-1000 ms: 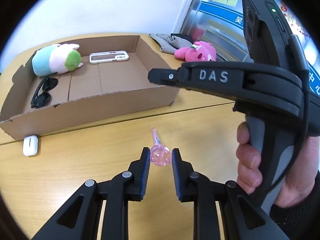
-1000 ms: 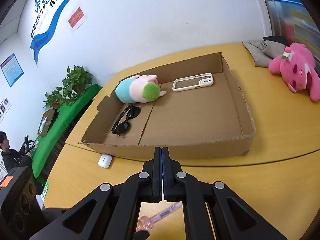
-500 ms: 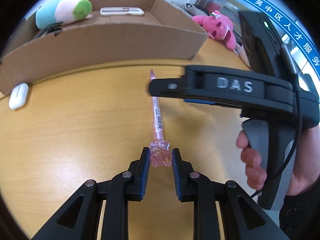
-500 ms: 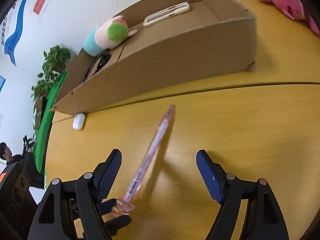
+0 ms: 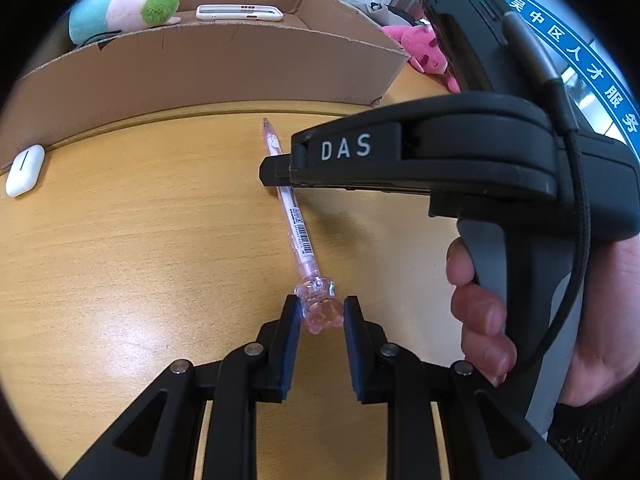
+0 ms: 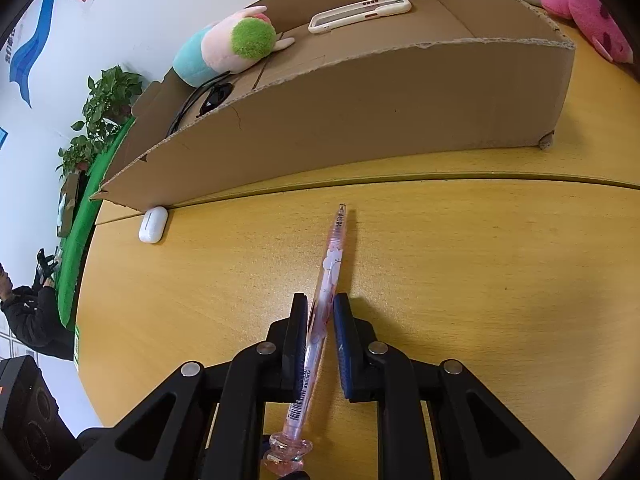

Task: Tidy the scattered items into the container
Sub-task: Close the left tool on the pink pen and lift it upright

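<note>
A clear pink pen (image 5: 298, 232) lies slanted over the wooden table, tip toward the cardboard box (image 5: 224, 68). My left gripper (image 5: 320, 312) is shut on the pen's knobbly pink end cap. In the right wrist view my right gripper (image 6: 320, 312) has the pen (image 6: 334, 256) at mid barrel; its jaws are closing and the pads touch the barrel on both sides. From the left wrist view the right gripper (image 5: 280, 178) crosses over the pen from the right, held by a person's hand (image 5: 480, 312).
The box (image 6: 360, 112) holds a blue-pink plush (image 6: 228, 46), a white phone case (image 6: 360, 14) and black sunglasses (image 6: 212, 98). A white earbud case (image 6: 152, 224) lies against its near wall. A pink plush (image 6: 592, 20) and grey cloth lie at the far right.
Both grippers have come down toward the table with the pen. The right gripper, shut on nothing before, opened wide and has now closed around the pen's barrel.
</note>
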